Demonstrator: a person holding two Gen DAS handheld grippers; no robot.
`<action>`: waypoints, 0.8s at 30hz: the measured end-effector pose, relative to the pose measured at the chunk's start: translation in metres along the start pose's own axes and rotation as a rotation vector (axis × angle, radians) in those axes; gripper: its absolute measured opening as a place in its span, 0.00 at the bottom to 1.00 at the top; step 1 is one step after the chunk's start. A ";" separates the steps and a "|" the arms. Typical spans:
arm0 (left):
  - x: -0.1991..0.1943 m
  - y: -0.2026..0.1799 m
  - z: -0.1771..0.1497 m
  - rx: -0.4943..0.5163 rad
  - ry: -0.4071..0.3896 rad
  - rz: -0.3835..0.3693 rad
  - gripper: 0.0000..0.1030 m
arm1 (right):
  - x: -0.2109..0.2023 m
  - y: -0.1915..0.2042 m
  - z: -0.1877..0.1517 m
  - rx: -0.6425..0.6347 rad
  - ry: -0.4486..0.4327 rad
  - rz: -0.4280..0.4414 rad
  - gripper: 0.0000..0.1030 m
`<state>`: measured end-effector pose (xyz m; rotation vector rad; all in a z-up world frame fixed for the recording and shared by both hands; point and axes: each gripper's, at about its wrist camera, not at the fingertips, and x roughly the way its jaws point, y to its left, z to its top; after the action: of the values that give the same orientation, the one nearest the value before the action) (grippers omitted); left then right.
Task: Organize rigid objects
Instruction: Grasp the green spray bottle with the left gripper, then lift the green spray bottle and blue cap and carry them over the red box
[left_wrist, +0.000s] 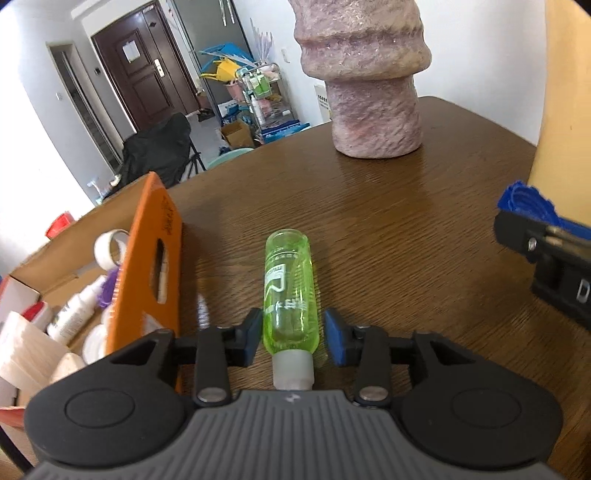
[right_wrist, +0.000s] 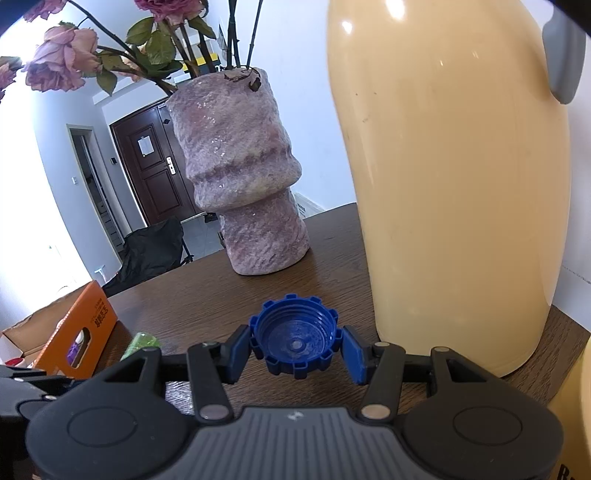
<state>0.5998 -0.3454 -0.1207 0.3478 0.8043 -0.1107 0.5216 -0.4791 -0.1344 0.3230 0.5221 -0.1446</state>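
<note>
My left claw (left_wrist: 293, 332) is a little open, and the green bottle (left_wrist: 290, 291) lies flat on the brown table (left_wrist: 406, 258) between its blue pads, with a small gap on each side. My right claw (right_wrist: 295, 349) squeezes the blue cap (right_wrist: 294, 338), hollow side facing me, with the orange box (right_wrist: 79, 332) far to its left.

Bright daylight from left, glare on tabletop (left_wrist: 388, 192), fisheye-bent edges

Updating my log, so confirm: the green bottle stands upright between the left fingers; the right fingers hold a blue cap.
One error: the left wrist view shows the green bottle lying on its side between the left fingers. The right fingers do hold the blue cap.
</note>
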 end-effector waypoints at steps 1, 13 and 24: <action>0.001 -0.001 0.001 -0.006 -0.005 0.001 0.45 | 0.000 0.000 0.000 0.000 0.001 0.000 0.50; -0.003 0.002 -0.003 -0.039 -0.039 -0.031 0.31 | -0.002 0.001 0.000 -0.007 -0.005 0.000 0.50; -0.057 0.026 -0.022 -0.110 -0.113 -0.085 0.31 | -0.018 0.003 -0.003 -0.034 -0.076 0.014 0.50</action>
<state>0.5513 -0.3151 -0.0863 0.2016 0.7106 -0.1638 0.5052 -0.4742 -0.1262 0.2869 0.4466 -0.1333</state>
